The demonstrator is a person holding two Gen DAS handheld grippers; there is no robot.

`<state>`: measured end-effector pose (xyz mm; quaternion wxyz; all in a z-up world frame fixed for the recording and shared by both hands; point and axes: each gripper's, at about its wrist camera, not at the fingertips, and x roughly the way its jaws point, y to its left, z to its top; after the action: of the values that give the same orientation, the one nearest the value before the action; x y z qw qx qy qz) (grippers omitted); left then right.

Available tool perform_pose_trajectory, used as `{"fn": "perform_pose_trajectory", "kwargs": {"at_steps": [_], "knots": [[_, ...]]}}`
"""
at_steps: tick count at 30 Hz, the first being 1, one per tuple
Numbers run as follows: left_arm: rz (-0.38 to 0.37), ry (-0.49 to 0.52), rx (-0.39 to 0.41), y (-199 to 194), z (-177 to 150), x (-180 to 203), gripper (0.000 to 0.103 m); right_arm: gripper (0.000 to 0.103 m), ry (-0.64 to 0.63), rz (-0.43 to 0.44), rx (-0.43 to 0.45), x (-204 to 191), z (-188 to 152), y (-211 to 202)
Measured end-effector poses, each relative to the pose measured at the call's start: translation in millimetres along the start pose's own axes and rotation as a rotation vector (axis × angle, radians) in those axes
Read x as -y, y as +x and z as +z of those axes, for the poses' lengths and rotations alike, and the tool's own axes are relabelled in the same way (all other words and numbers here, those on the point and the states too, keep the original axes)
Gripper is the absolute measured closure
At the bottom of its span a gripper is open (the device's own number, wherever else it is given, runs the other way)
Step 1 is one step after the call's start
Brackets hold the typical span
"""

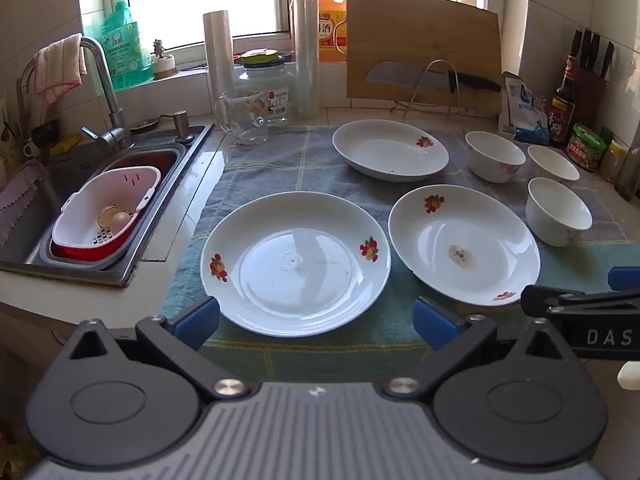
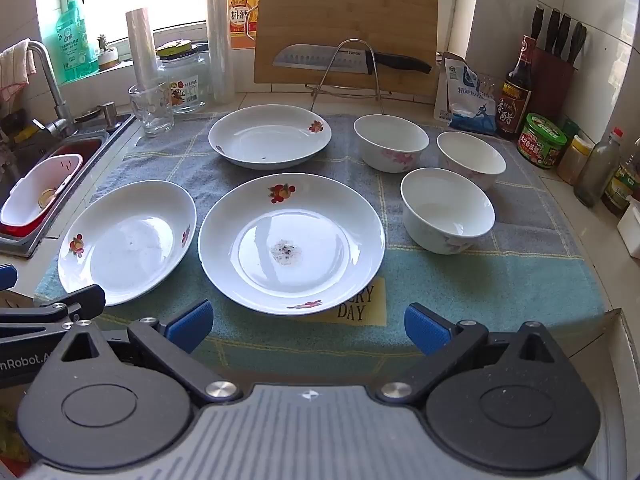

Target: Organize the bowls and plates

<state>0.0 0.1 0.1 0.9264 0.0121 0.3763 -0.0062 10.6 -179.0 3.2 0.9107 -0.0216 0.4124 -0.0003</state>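
Three white plates with fruit prints lie apart on a blue-green towel [image 1: 276, 168]: a left plate [image 1: 295, 263] [image 2: 128, 240], a stained middle plate [image 1: 464, 242] [image 2: 291, 242] and a far plate [image 1: 390, 149] [image 2: 270, 136]. Three white bowls stand at the right: near bowl [image 1: 558, 212] [image 2: 447, 210], far-left bowl [image 1: 495, 156] [image 2: 391, 142], far-right bowl [image 1: 553, 163] [image 2: 471, 159]. My left gripper [image 1: 316, 322] is open and empty, just in front of the left plate. My right gripper [image 2: 308, 322] is open and empty, in front of the middle plate.
A sink [image 1: 52, 216] with a pink-and-red basket [image 1: 106, 210] lies at the left. A glass mug [image 1: 242, 120], a jar [image 1: 266, 92], a cutting board with a knife [image 2: 346, 28], sauce bottles [image 2: 516, 88] and a knife block [image 2: 554, 68] line the back and right.
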Motion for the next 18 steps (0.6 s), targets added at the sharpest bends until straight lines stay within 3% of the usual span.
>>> {"fn": "perform_pose_trajectory", "kwargs": {"at_steps": [18], "knots": [[0.0, 0.001, -0.005, 0.7, -0.1, -1.1, 0.001, 0.0, 0.0, -0.005, 0.002, 0.5, -0.2, -2.1]]}}
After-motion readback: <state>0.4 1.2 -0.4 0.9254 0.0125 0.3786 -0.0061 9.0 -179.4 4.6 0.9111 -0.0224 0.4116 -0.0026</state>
